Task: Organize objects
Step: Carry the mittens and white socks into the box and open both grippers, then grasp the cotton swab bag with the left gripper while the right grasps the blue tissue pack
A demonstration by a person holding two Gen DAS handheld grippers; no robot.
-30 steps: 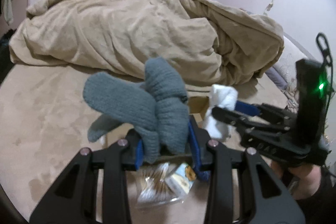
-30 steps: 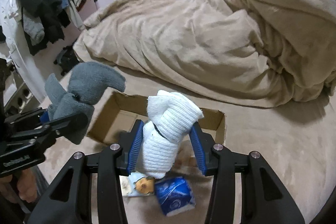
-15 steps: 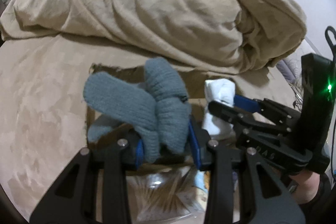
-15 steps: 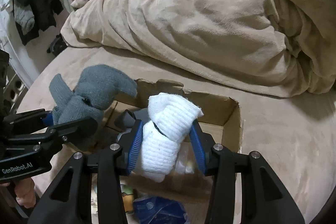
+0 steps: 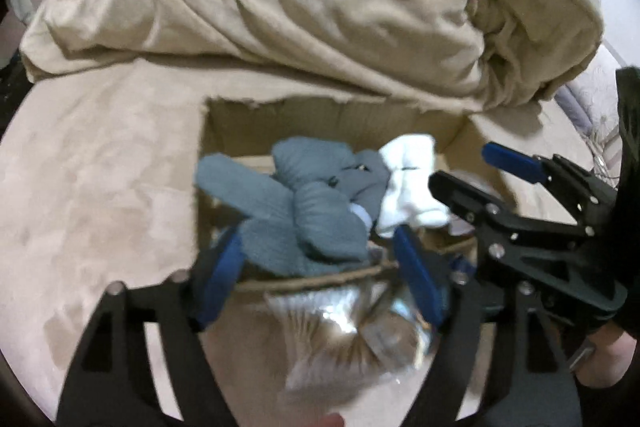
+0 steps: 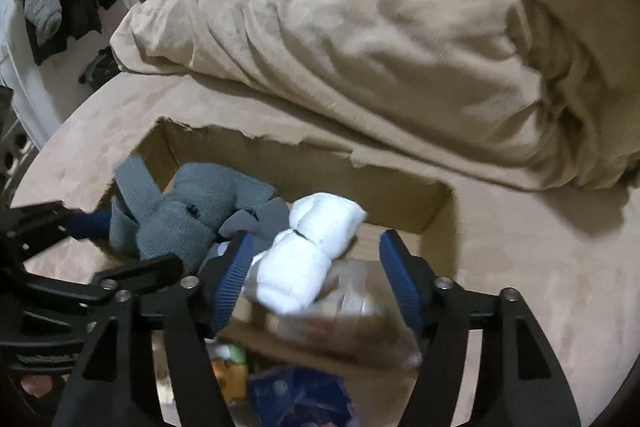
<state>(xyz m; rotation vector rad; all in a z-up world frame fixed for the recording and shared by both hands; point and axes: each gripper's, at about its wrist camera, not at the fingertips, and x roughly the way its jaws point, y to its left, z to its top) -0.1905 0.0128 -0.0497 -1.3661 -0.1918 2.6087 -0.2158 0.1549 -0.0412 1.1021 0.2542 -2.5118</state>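
Beige bed (image 5: 100,167), cardboard box (image 5: 320,115) contents blurred, both grippers spread wide, grey socks (image 5: 304,211), white socks (image 6: 304,259) loose.

Bed (image 5: 100,163) – tan plush cover. Lying on it: a rumpled tan blanket (image 5: 304,3) heaped behind an open cardboard box (image 5: 336,119); a clear plastic packet (image 5: 352,339) just in front of the box – blurred, contents unreadable.
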